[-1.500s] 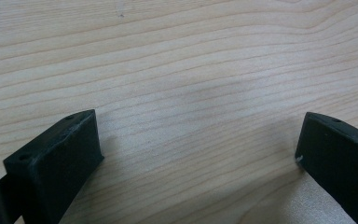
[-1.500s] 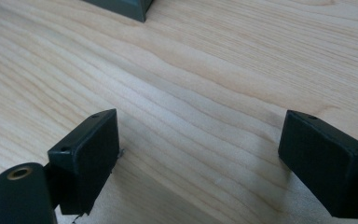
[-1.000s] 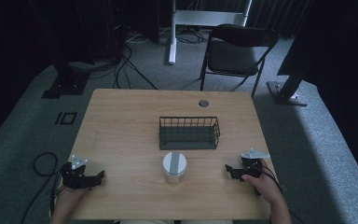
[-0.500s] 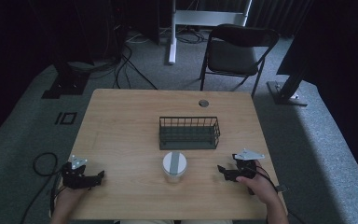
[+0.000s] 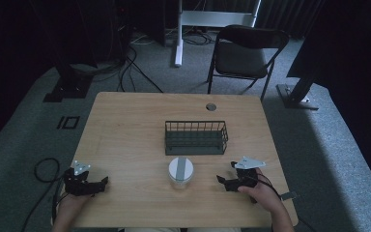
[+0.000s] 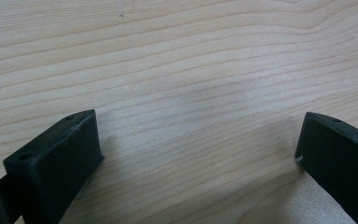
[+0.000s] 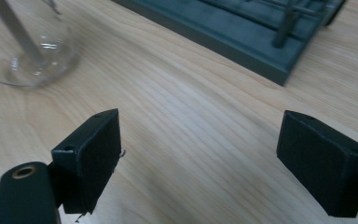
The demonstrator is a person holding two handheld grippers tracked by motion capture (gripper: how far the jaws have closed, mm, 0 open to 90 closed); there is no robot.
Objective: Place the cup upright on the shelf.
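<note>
High view: clear jar (image 5: pixel 180 172) with a pale lid stands upright on the wooden table (image 5: pixel 125 125), just in front of the dark wire basket (image 5: pixel 196 137), near but not touching it; right gripper (image 5: pixel 228 182) sits to the jar's right, near it, jaws pointing toward it; left gripper (image 5: pixel 99 183) rests near the table's front left corner, well apart from the jar, so the right hand (image 5: pixel 258 191) is clearly the nearer one. Left gripper view: jaws spread wide, nothing between them, just bare wood grain under them. Right gripper view: jaws spread wide and empty; glass base of the jar (image 7: pixel 30 51) lies ahead and off to the upper left of the jaws, basket (image 7: pixel 261 32) base ahead and to the right. Jar's long axis is vertical, so the likely next move is the right gripper swinging left to close on its side wall; reads as an approach step, grasp not yet made
</note>
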